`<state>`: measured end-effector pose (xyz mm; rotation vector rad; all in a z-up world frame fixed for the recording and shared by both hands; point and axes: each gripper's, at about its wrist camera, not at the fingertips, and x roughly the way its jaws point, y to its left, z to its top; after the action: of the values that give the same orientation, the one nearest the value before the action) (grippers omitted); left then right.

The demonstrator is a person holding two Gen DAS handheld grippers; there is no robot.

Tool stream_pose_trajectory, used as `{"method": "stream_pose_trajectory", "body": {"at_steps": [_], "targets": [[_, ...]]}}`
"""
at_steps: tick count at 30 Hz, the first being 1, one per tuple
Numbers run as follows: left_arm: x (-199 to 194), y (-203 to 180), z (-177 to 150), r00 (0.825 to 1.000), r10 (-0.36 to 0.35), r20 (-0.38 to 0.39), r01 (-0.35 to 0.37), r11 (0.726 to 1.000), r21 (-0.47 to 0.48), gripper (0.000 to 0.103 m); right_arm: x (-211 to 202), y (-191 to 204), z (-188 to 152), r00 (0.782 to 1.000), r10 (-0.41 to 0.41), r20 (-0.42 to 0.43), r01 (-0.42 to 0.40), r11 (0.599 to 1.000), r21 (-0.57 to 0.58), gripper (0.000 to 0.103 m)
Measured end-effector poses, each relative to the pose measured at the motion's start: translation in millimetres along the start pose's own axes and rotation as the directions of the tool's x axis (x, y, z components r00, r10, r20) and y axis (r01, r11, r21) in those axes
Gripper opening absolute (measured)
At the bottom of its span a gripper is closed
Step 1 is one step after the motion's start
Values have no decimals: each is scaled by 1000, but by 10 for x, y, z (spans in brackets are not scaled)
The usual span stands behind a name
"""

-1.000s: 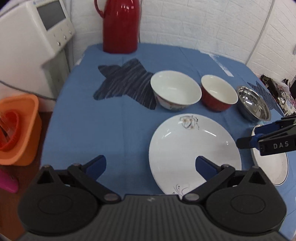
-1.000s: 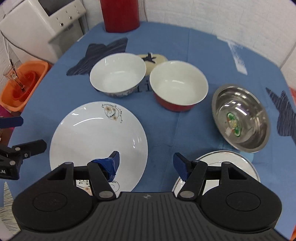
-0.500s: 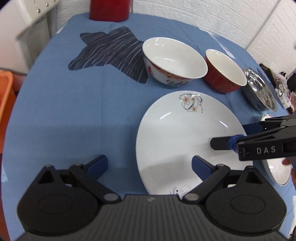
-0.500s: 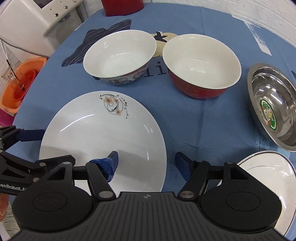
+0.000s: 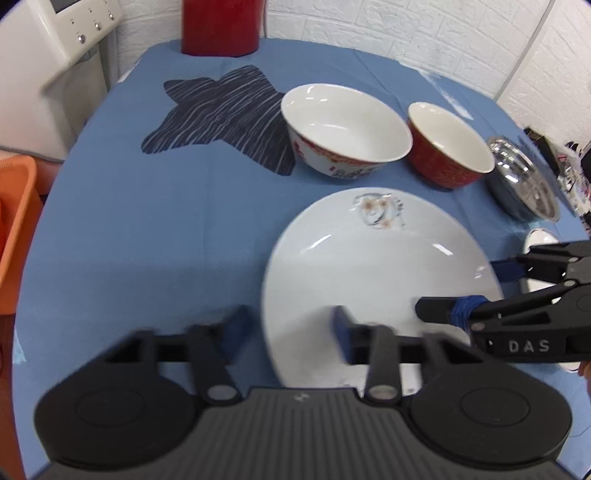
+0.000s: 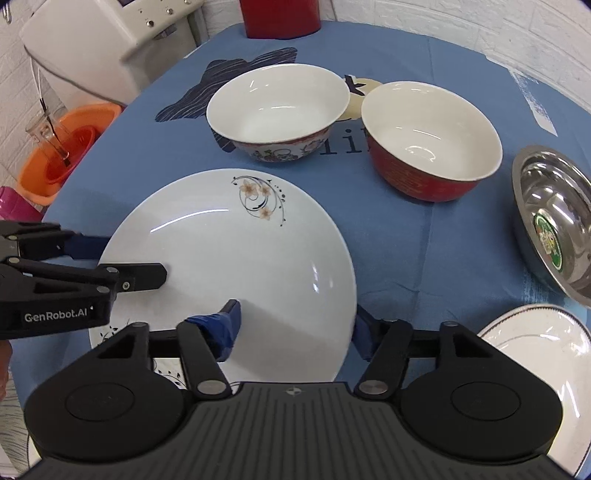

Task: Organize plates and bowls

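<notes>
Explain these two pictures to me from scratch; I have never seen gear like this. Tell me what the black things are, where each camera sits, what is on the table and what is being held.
The black things are two hand-held grippers, each with two blue-tipped fingers and a fisheye camera looking along them.

One picture comes from the left gripper, the other from the right gripper; each also sees the other reaching in from the side.

On the blue tablecloth lie a large flowered white plate, a white patterned bowl, a red bowl, a steel bowl, a smaller rimmed plate and a red jug.

Both grippers straddle opposite edges of the large plate, fingers apart. Nothing looks clamped yet.
</notes>
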<state>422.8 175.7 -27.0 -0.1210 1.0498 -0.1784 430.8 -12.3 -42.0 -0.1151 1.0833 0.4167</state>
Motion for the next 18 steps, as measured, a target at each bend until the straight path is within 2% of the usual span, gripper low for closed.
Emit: {"method": "stream_pose_trajectory", "body": {"at_steps": [1,3,5,9,11,14,18], "targets": [[-3,10,0,1000,4,-3,-5,1000,-23,22,-9,-41,-10,1000,7,10,-7,1000,29,25],[-14,39,-6,1000,-8,-1,8,998,-59,16,-39,-110,-68,999,15,35,-18,997,80,21],[-42,55,-17,1000,-23,-19,21,996,-91,13,-63,-84,-134,999,12,47,-16,996,91,22],[-144,32,-84,999,-10,-32,8,998,-67,12,-131,-105,-232,995,73,70,-85,979,185,24],[-206,42,-94,999,-13,-29,11,997,-71,12,-174,-60,-246,994,80,79,-94,977,193,27],[-335,0,-81,1000,13,-16,-13,998,-57,12,-254,32,-250,994,78,75,-91,977,192,29],[-469,-52,-53,999,47,8,-46,998,-42,12,-301,-6,-275,988,106,110,-132,955,265,31]]}}
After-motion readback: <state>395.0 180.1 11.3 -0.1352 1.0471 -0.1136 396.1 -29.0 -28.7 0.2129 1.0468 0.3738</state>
